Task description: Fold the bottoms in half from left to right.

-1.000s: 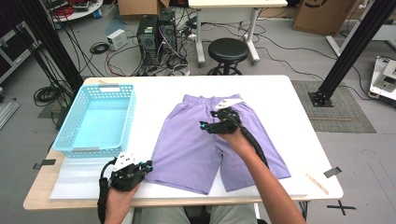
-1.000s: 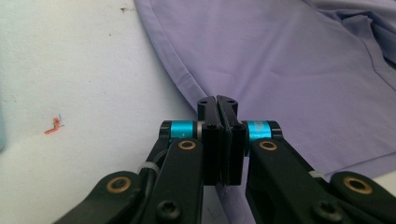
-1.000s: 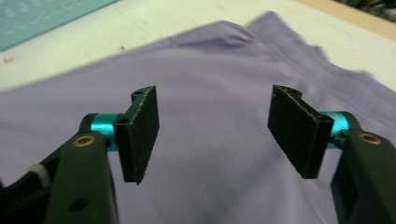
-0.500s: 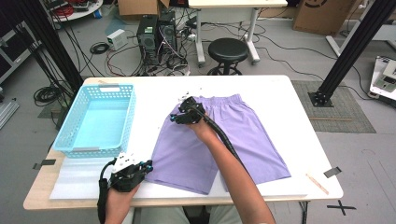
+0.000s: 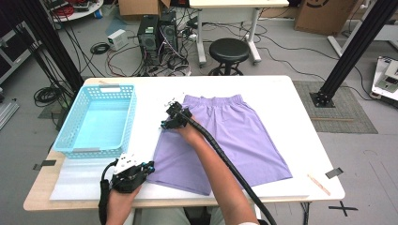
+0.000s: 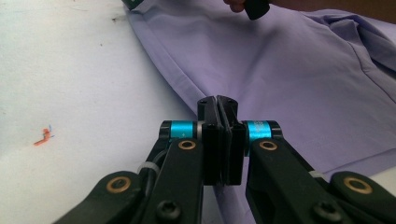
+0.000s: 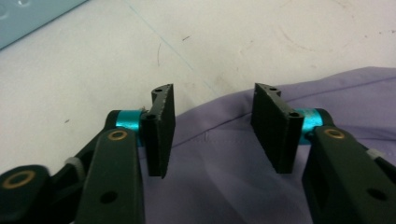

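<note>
at frame centre we see our right gripper (image 7: 212, 135), jaws apart and closing, over the purple shorts (image 5: 225, 136) edge; left gripper (image 6: 218, 109), together, seemingly pinches their hem lower left.

Evenly lit from overhead, bright, no hard shadows. Soft, faint shade under the forearm on the purple shorts (image 5: 234, 136) and beneath the stool (image 5: 228, 49). White table (image 5: 291, 108) near blown out in the high view, surface detail washed. Slightly soft overall there, low resolution, mild smearing around the right gripper (image 5: 174, 116). Close views sharper on the black jaws, cloth beyond gently blurred. Dull sheen on the blue collars and brass rivets of the left gripper (image 6: 218, 140). Slight bending of lines toward the frame corners.
</note>
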Tool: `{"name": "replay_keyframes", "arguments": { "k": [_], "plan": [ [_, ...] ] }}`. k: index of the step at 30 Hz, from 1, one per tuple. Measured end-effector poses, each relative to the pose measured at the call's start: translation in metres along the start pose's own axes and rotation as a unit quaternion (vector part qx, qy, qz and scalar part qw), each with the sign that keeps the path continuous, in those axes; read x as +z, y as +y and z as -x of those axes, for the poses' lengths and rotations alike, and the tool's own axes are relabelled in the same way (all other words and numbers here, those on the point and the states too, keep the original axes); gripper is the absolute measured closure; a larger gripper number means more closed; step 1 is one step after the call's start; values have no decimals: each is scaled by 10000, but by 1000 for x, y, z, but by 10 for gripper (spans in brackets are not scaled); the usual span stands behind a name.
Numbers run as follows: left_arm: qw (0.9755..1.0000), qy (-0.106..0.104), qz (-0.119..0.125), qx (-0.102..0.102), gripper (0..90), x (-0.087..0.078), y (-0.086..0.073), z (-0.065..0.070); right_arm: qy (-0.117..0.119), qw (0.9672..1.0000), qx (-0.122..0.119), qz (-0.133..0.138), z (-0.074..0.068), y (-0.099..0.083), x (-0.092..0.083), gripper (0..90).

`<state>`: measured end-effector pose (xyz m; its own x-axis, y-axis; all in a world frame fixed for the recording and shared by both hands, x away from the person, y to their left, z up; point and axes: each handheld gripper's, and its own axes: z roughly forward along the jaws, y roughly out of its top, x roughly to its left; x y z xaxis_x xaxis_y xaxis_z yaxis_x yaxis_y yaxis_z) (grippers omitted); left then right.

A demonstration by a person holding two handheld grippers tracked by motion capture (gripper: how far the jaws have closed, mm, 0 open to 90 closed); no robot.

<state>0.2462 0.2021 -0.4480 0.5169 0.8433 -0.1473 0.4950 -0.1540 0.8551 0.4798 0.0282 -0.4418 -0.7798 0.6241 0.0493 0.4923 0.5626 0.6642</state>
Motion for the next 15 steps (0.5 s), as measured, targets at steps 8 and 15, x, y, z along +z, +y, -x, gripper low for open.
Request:
{"name": "replay_keyframes", "arguments": {
  "k": [8, 15],
  "plan": [
    [10000, 15, 18, -4, 883, -1, 0, 0, -164, 9996, -199, -70, -3, 3, 1, 796],
    [10000, 5, 70, -27, 883, -3, 1, -1, -116, 9998, -154, -49, -3, 3, 0, 900]
  ]
}}
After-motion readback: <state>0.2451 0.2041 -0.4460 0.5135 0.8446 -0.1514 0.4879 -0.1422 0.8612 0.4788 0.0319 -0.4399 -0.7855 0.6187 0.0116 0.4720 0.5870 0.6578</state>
